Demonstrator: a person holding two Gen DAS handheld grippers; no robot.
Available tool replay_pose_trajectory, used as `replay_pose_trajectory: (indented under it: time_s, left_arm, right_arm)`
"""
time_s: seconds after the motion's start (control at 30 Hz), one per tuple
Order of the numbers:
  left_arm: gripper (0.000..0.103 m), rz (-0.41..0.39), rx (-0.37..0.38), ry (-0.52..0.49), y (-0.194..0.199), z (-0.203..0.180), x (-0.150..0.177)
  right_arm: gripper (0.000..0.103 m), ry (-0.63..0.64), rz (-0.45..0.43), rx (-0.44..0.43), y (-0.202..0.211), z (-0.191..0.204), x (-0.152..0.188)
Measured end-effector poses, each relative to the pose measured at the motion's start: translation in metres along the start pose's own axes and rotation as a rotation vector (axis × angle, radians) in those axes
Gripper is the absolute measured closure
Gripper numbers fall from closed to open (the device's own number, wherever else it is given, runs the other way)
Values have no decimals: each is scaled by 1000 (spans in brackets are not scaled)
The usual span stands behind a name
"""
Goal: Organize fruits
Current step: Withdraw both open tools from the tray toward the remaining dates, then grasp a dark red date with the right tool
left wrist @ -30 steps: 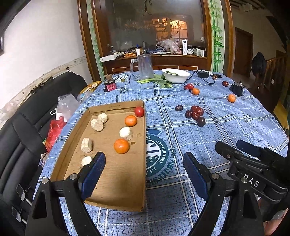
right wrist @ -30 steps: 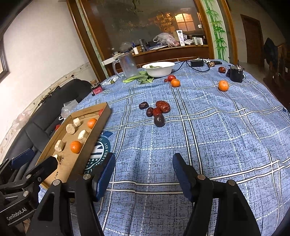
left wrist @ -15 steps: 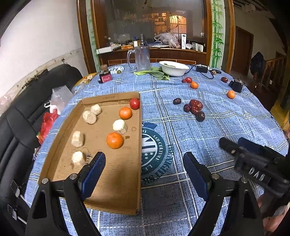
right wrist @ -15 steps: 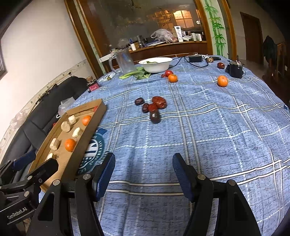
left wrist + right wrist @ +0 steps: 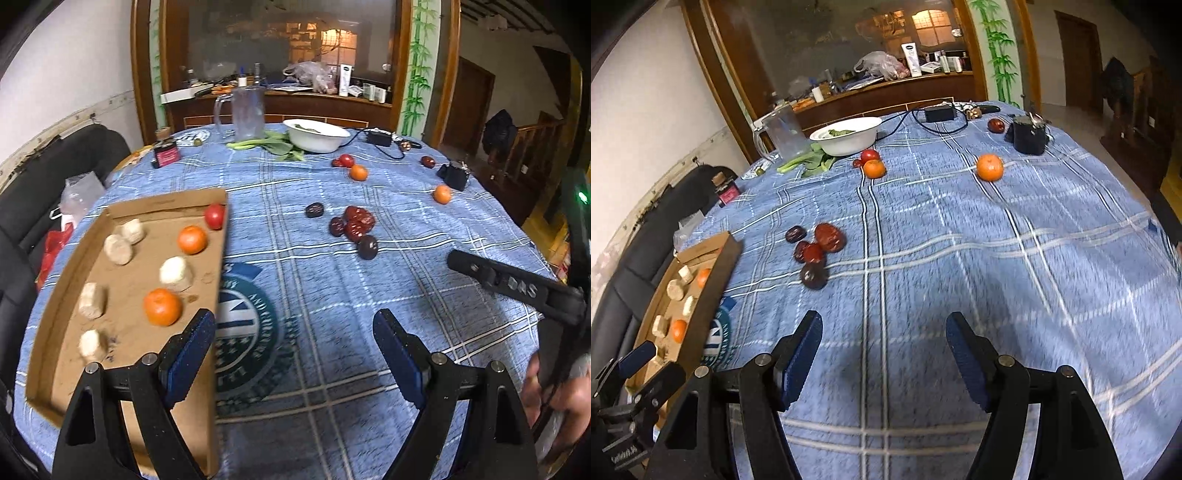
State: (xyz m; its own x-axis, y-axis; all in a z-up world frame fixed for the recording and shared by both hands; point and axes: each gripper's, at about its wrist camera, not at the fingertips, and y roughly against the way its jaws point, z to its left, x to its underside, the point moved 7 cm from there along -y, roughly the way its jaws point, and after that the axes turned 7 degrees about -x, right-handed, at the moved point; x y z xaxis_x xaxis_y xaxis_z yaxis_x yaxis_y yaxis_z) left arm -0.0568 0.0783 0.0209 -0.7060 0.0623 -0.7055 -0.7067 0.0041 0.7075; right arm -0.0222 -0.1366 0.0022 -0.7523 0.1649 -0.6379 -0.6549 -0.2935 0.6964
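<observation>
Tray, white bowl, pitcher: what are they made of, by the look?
Tray: brown cardboard, matte; raw folded edges and a scuffed floor.
Bowl: glossy white, probably ceramic or enamel; melamine can't be ruled out.
Pitcher: clear and slightly cloudy, with a moulded handle; likely plastic, possibly glass.

"DAS" in pale letters on right gripper [image 5: 517,286] arm; round teal-white emblem printed on blue tablecloth [image 5: 369,295] beside cardboard tray [image 5: 122,210], lettering blurred, unreadable.
</observation>
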Motion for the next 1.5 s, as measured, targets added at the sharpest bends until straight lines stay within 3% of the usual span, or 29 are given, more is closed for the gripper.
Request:
replay_pose_trajectory:
  time_s: [0.3,0.47,0.57,0.63,0.77,0.9,1.0,1.17,1.5]
  left_arm:
    - [16,45,35,30,-20,-2,-2]
    - [16,55,33,22,-23,0,-1]
    - [16,58,39,16,-23,-2,-1]
    - [16,58,45,17,-24,-2,-1]
    - [16,66,68,37,-26,-2,-1]
    - [16,79,88,45,-30,-9,-1]
    - [16,88,98,25,-32,-20,-1]
    - [17,100,116,-8,-37,-40,-4]
    - [21,112,169,-12,-84,-70,-34]
  right_arm:
    - [30,50,90,-75,-78,20,-61]
    - [30,93,142,-50,-122,40,-73]
    - [47,130,192,-8,-137,44,-66]
    - [55,122,195,44,-130,33,-64]
    - [55,34,162,104,-100,-9,-62]
    - [55,-105,117,97,-68,-58,-55]
    - [55,-146,61,80,-56,-74,-58]
    - [55,-128,54,19,-65,-67,-54]
    - [54,-22,84,62,-66,-56,-45]
